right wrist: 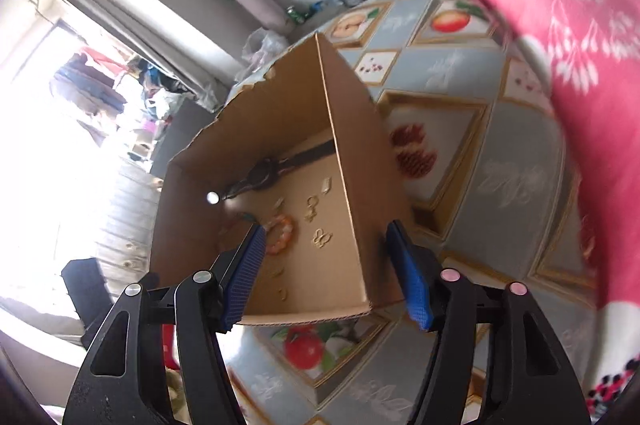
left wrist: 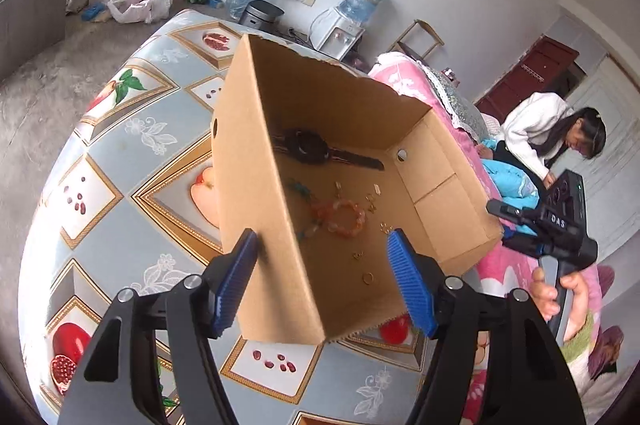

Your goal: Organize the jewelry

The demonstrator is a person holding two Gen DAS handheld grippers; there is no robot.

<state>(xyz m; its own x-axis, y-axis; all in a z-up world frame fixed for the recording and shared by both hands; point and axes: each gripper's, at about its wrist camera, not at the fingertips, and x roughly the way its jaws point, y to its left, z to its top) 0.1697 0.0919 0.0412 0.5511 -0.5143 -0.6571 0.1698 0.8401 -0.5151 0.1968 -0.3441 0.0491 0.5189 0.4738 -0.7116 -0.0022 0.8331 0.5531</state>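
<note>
An open cardboard box (left wrist: 256, 193) stands on the fruit-patterned table (left wrist: 120, 153). On its floor lie a black watch (left wrist: 316, 145), an orange bead bracelet (left wrist: 342, 219), teal beads (left wrist: 302, 189), a gold ring (left wrist: 368, 277) and small gold earrings (right wrist: 322, 239). My left gripper (left wrist: 324, 281) is open astride the box's near wall, one blue pad outside and one over the inside, neither pressing. In the right wrist view the right gripper (right wrist: 326, 273) is open astride another wall of the box (right wrist: 360, 153), above the bracelet (right wrist: 282, 233) and the watch (right wrist: 266, 171). A hand holds that gripper (left wrist: 508, 221) beside the box.
A pink flowered quilt (right wrist: 560, 25) lies along the table's far side, close to the box. A person in a white top (left wrist: 536, 133) bends over beyond it. A water dispenser (left wrist: 352, 17) and bags stand on the floor by the wall.
</note>
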